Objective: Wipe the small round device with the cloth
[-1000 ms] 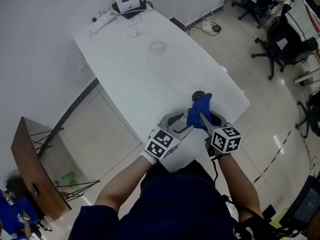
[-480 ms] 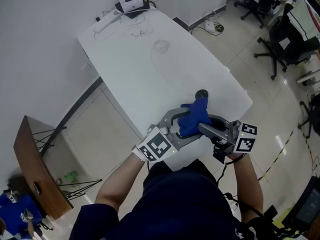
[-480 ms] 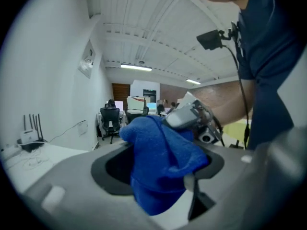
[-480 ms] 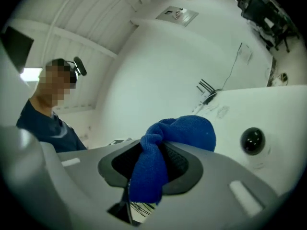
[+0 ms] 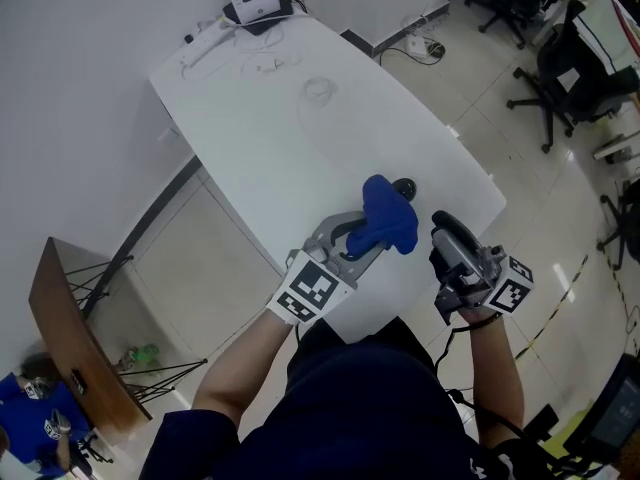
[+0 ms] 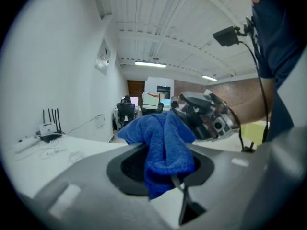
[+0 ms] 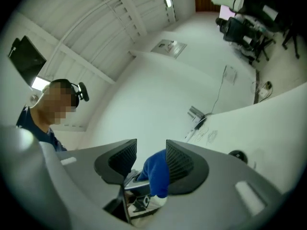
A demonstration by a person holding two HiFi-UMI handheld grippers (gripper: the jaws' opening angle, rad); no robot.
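The small round device (image 5: 403, 186), black and low, lies flat on the white desk (image 5: 300, 138), close to the right edge and toward the near corner; in the right gripper view it sits bare on the desk, apart from the cloth. The cloth (image 5: 385, 218), deep blue with a fine woven texture, is bunched in your left gripper (image 6: 163, 169); its jaws have just been closing and now pinch a fold of it, and the rest rises over the pads in a loose crest. In the head view you hold the cloth over the desk just on the near side of the device; its edge covers part of the device's rim.

Your right gripper (image 5: 447, 230) stands just beside the cloth, by the desk's right edge; its jaws have just been opening and stand apart with nothing pressed between the pads; the blue of the cloth shows only beyond the gap.

At the desk's far corner sits a white router (image 5: 252, 6) with black aerials; a white power strip (image 5: 205, 38) and thin white cables (image 5: 270, 63) lie beside it, and a looped cable (image 5: 318, 91) lies further in. Black office chairs (image 5: 560, 68) stand on the floor off the right edge; a brown board (image 5: 70, 338) on a wire stand sits left of the desk.
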